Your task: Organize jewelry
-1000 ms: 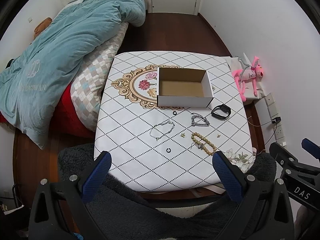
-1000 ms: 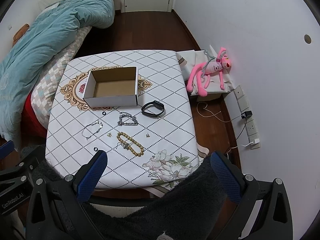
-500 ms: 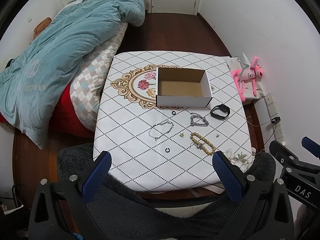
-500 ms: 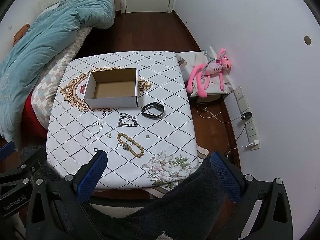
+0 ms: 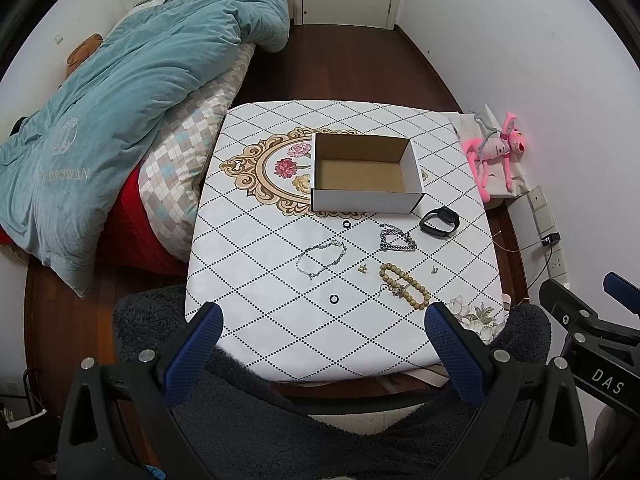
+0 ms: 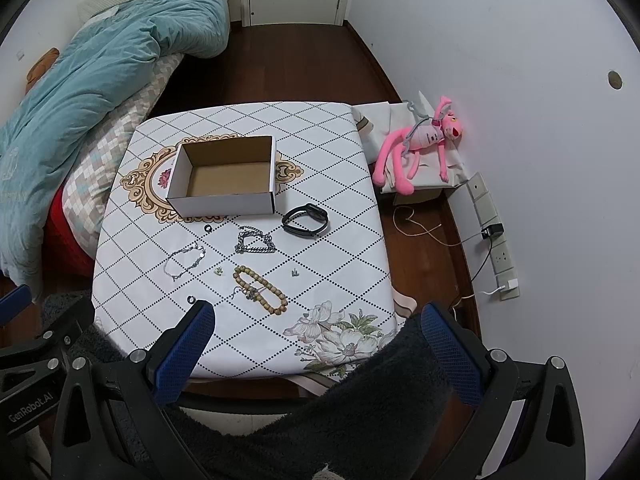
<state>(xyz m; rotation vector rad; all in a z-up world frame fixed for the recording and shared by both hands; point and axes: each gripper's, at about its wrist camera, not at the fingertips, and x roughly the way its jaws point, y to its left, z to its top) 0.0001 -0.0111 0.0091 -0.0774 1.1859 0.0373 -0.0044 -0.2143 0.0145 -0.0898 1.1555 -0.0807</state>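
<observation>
While both claws hang back over the near edge of the surface (image 5: 256, 240), fingers spread wide and holding nothing, the jewelry lies loose in front of an empty box (image 5: 364, 176). Left claw (image 5: 320, 344) and right claw (image 6: 316, 344) are well apart from every piece. A bead bracelet (image 6: 260, 288) lies nearest, a thin chain (image 5: 320, 258) to its left, a heavier chain (image 6: 254, 242) and a black band (image 6: 306, 220) closer to the box. Two small rings (image 5: 334, 299) and two tiny pieces, possibly earrings, sit between them. All should be light; the chains are limp and would sag or slip, so pinching a bunched section seems safest. The band looks stiffer, best gripped across its strap. Rings lie flat and may skid on the slick cloth.
</observation>
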